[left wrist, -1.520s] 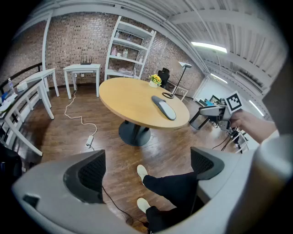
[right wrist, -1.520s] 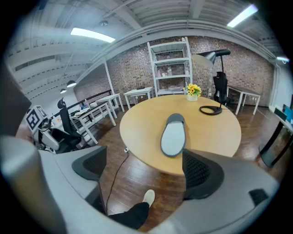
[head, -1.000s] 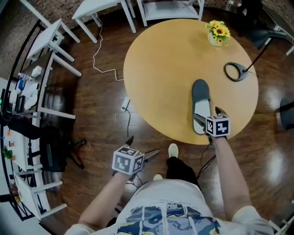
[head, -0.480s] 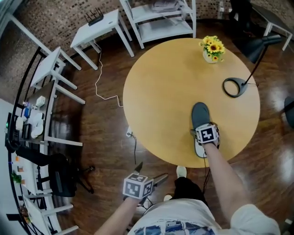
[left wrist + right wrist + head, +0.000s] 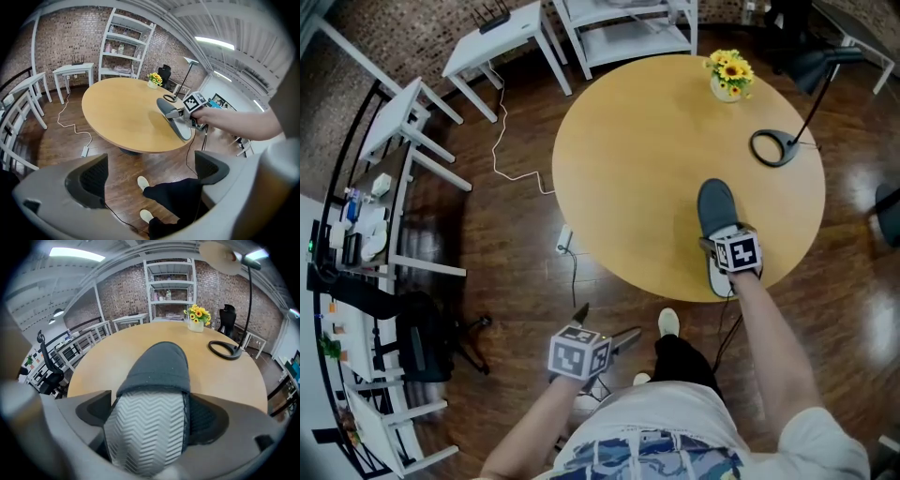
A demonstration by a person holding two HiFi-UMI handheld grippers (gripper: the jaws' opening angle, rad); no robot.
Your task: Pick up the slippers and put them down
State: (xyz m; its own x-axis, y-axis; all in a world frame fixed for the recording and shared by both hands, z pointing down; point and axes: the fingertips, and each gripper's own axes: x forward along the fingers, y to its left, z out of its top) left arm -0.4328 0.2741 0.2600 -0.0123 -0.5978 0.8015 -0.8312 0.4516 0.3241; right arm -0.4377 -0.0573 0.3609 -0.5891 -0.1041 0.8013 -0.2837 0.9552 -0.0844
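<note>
Compared with a second ago, your right gripper [image 5: 718, 246] has shifted from the edge of the slipper's [image 5: 715, 202] heel to a position over its rear half, and the marker cube [image 5: 737, 251] now covers that part in the head view. Your left gripper [image 5: 605, 323] has stayed low over the wooden floor [image 5: 506, 244], beside your legs.

Right gripper view: the slipper fills the gap between the two jaws, and each jaw presses on one side of it. You hold it by the heel end. Its white zigzag footbed lies nearest the camera, and its grey toe cover points away across the round table [image 5: 628, 169].

Head view: the slipper lies on the table's near right part, with its heel at the rim and its toe pointing toward the far side. Whether it rests on the tabletop or is lifted just clear of it cannot be told.

Left gripper view: your jaws stand wide apart with nothing between them. Past them appear the floor, your dark trouser leg and two white shoes [image 5: 667, 322].

Also on the table, well apart from the slipper, are a pot of yellow flowers [image 5: 727, 73] at the far rim and the ring-shaped base of a black lamp [image 5: 772, 147] to the right. A white cable [image 5: 511, 173] trails over the floor to the table's left.
</note>
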